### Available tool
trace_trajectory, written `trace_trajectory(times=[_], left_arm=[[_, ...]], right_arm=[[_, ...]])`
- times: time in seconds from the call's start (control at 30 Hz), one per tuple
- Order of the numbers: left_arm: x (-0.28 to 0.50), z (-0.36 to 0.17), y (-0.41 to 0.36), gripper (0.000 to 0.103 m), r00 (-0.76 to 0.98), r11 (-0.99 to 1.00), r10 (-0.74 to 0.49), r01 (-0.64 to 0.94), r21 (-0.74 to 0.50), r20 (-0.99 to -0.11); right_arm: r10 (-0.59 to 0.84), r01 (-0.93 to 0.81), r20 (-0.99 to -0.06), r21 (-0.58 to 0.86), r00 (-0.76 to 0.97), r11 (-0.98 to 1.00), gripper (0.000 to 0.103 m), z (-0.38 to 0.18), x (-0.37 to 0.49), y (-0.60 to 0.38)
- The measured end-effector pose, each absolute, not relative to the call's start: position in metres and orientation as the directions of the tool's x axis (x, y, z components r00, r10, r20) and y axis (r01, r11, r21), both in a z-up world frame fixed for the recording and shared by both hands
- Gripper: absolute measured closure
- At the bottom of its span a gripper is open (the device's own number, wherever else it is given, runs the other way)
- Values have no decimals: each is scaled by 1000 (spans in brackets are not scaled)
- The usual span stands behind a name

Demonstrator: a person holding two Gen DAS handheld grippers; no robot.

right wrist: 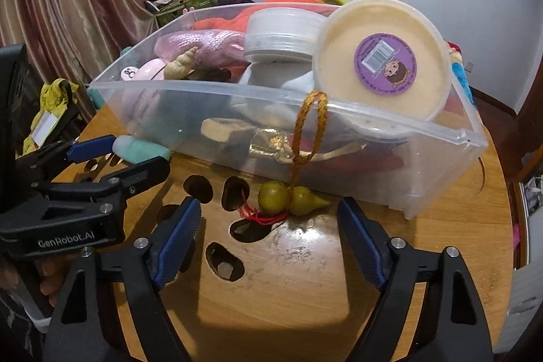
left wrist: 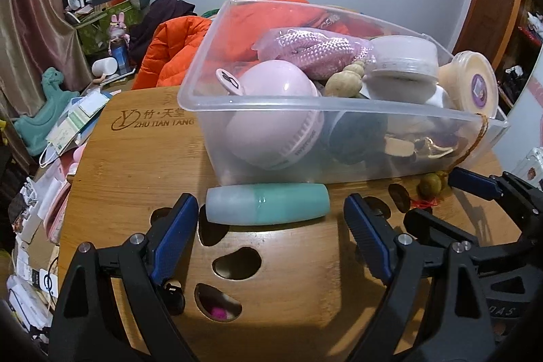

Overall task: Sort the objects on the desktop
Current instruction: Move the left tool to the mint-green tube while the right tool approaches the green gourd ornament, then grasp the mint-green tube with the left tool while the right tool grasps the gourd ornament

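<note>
A teal and white bottle (left wrist: 268, 203) lies on its side on the bamboo table (left wrist: 135, 178), against the front wall of a clear plastic bin (left wrist: 258, 106). My left gripper (left wrist: 271, 212) is open, its fingers on either side of the bottle. A green gourd charm (right wrist: 292, 196) lies on the table by the bin, its orange cord (right wrist: 310, 121) looped over the bin's rim. My right gripper (right wrist: 269, 219) is open and empty just in front of the charm. The bin holds a pink fan (left wrist: 271, 111), a pink pouch (left wrist: 315, 51), round tubs (right wrist: 380, 60) and other items.
The table has several cut-out holes (left wrist: 237, 262) near the grippers. An orange jacket (left wrist: 169, 53) lies behind the bin. Papers and clutter (left wrist: 68, 124) crowd the left beyond the table edge. The bin (right wrist: 441, 138) takes up the table's far half.
</note>
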State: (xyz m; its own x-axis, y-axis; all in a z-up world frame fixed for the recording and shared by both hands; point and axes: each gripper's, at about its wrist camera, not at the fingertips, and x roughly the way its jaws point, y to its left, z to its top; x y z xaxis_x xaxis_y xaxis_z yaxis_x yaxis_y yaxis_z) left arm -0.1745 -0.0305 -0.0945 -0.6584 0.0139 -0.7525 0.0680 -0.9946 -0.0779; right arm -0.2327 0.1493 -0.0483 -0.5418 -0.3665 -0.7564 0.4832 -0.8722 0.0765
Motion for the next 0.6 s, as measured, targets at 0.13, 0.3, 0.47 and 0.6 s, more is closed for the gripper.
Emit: trace_trajectory(times=[0.13, 0.3, 0.47, 0.6], left_arm=[[-176, -97, -26, 15, -651, -995, -9, 77, -55, -759], [-179, -98, -21, 15, -643, -997, -39, 80, -16, -765], [-175, -96, -25, 27, -651, -993, -60, 113, -18, -757], [-173, -96, -27, 30, -654, -992, -66, 123, -21, -754]], right_arm=[[-345, 468, -756, 59, -556, -882, 30, -49, -231, 148], [-307, 445, -757, 24, -577, -895, 40, -48, -231, 145], [-284, 423, -754, 9, -593, -906, 59, -46, -230, 145], [-287, 415, -751, 19, -595, -910, 63, -45, -229, 148]])
